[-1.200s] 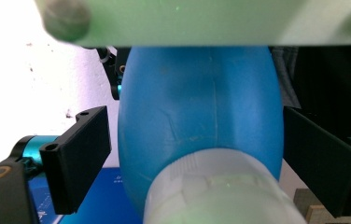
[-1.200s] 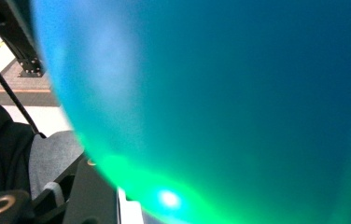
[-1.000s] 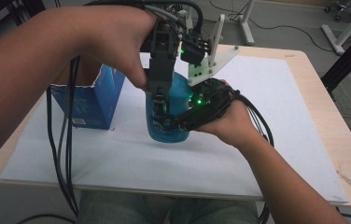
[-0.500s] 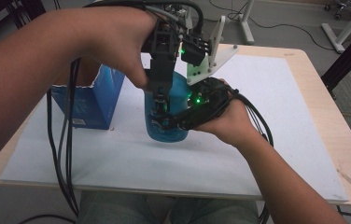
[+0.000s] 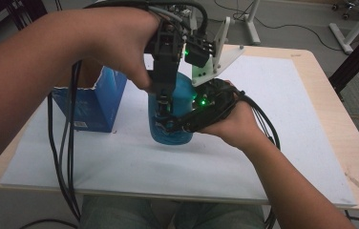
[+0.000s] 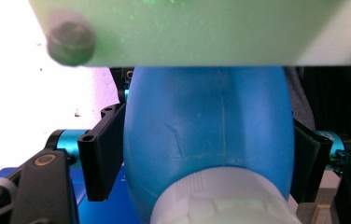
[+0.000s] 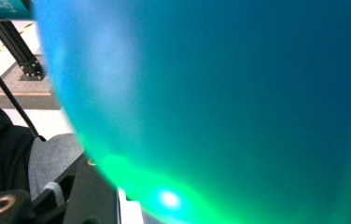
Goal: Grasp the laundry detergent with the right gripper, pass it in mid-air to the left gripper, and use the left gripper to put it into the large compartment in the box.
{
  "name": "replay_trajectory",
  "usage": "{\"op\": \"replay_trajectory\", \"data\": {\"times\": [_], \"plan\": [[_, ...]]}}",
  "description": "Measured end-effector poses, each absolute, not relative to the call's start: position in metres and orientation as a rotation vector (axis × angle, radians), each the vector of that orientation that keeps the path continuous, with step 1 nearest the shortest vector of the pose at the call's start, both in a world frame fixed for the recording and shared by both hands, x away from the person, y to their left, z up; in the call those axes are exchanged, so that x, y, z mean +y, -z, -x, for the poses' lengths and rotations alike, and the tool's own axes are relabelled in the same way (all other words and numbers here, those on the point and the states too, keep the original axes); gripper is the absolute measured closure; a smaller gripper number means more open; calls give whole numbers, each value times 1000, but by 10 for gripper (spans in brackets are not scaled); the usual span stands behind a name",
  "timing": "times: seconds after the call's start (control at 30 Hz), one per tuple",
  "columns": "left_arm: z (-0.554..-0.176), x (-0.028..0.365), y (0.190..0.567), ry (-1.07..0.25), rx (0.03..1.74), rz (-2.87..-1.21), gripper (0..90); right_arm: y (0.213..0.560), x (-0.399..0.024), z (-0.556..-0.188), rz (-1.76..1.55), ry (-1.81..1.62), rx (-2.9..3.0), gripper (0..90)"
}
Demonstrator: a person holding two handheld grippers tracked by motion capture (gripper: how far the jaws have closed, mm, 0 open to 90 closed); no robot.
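Observation:
A round blue bottle (image 5: 181,95) stands on the white sheet, its white cap (image 6: 220,200) pointing up. My left gripper (image 5: 163,102) comes straight down over the bottle's top. Its jaws have just been closing, and its black pads (image 6: 101,158) stand close on either side of the cap and neck, with a sliver of blue still showing beside the left one. My right gripper (image 5: 170,125) reaches in level from the right and is shut on the bottle's body (image 7: 211,93). The bottle's lower front is hidden behind its fingers.
A blue carton (image 5: 91,102) with a torn top stands just left of the bottle. The right gripper's pale three-cornered plate (image 5: 213,52) rises behind the bottle. Black cables (image 5: 65,157) hang off the table's near left edge. The white sheet (image 5: 273,157) covers the wooden table (image 5: 332,114).

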State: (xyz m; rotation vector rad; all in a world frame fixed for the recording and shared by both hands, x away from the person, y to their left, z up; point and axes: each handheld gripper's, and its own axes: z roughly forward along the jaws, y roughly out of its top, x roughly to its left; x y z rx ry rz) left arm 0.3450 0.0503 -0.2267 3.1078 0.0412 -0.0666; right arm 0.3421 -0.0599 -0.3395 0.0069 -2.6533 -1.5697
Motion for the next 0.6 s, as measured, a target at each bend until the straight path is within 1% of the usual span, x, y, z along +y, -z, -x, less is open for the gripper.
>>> {"op": "replay_trajectory", "data": {"times": [0.1,0.17,0.43,0.47,0.6], "plan": [[-344,50,227,71,50,-3104,277,340,-59,-342,-8,1570,-2651,463],[-344,51,226,79,39,-3106,302,340,-59,-342,-9,1567,-2652,463],[-345,50,227,58,36,-3106,304,340,-59,-342,-5,1573,-2648,463],[-345,49,227,53,34,-3109,331,340,-59,-342,-3,1570,-2646,463],[-345,49,227,76,39,-3102,360,340,-59,-343,-1,1571,-2646,463]]}}
